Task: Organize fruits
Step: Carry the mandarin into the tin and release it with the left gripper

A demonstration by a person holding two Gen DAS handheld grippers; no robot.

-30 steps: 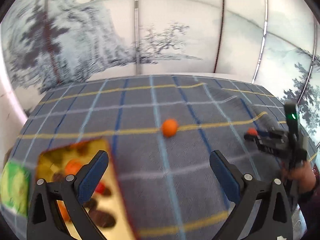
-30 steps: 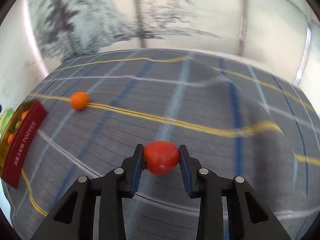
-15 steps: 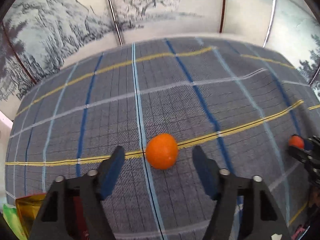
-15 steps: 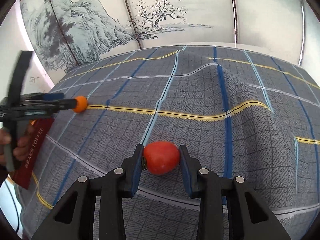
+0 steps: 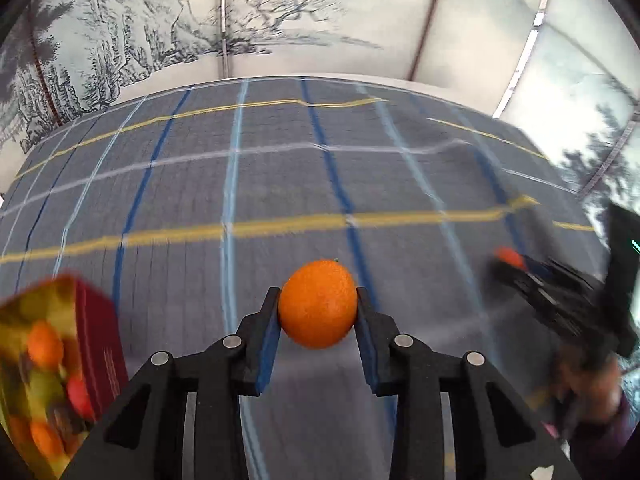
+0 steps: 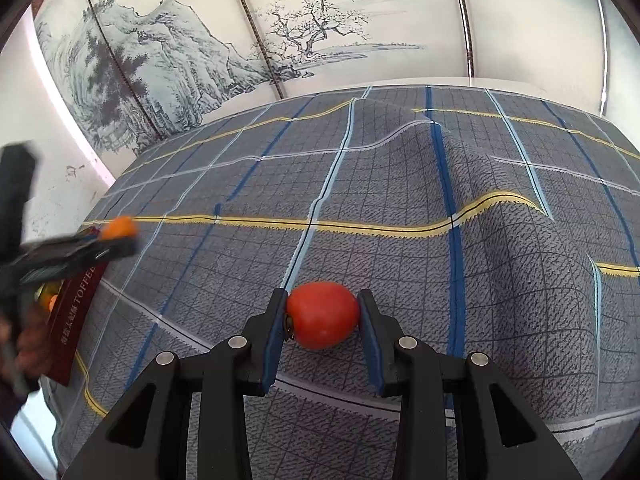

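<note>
While the left gripper (image 5: 317, 312) is closing its jaws on the orange (image 5: 318, 304), with the blue pads already against both sides of the fruit, the right gripper (image 6: 322, 316) is clamped on the red tomato (image 6: 322, 315), pads pressed to its ends so that its long axis lies across the jaws. Both fruits sit low over the checked cloth (image 6: 400, 184) that covers the worktop, toward its near edge. What the coming move turns on is the box of fruit (image 5: 52, 364): it stands at the worktop's near left corner, just beside the left gripper and down to its left, while the right gripper is well apart from it, across the cloth. By my judgement the orange has the shorter path there, and the tomato must cross behind or after it
</note>
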